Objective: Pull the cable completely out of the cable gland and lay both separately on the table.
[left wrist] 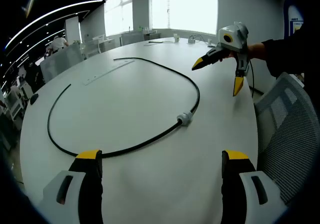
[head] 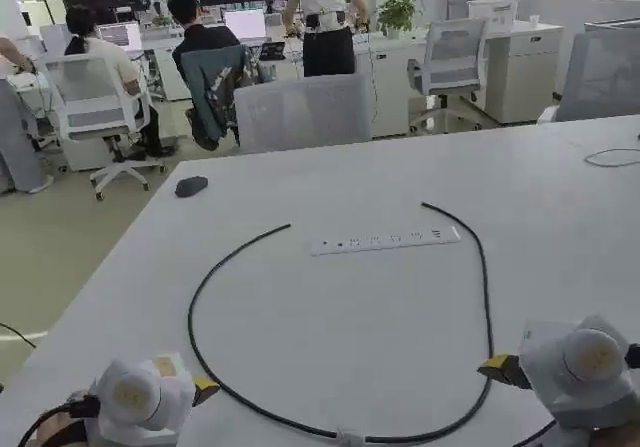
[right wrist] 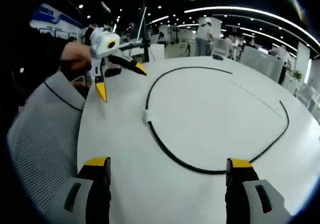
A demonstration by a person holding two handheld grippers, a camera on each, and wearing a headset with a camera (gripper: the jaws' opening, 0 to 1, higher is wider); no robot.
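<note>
A long black cable (head: 488, 297) lies in a wide loop on the white table (head: 350, 337). A small pale cable gland (head: 346, 437) sits on the cable at the near edge, with cable running out of both its ends. The gland (left wrist: 184, 119) lies ahead of my left gripper (left wrist: 162, 156), which is open and holds nothing. My right gripper (right wrist: 168, 162) is open too, with the gland (right wrist: 145, 117) ahead of it and slightly left. Each gripper faces the other: the right gripper (left wrist: 216, 78) and the left gripper (right wrist: 122, 83) hover open over the table edge.
A white power strip (head: 385, 239) lies inside the cable loop at the far side. A dark mouse (head: 191, 185) rests near the table's left edge. Another thin cable (head: 610, 157) lies at the far right. Office chairs (head: 300, 112) and seated people are behind the table.
</note>
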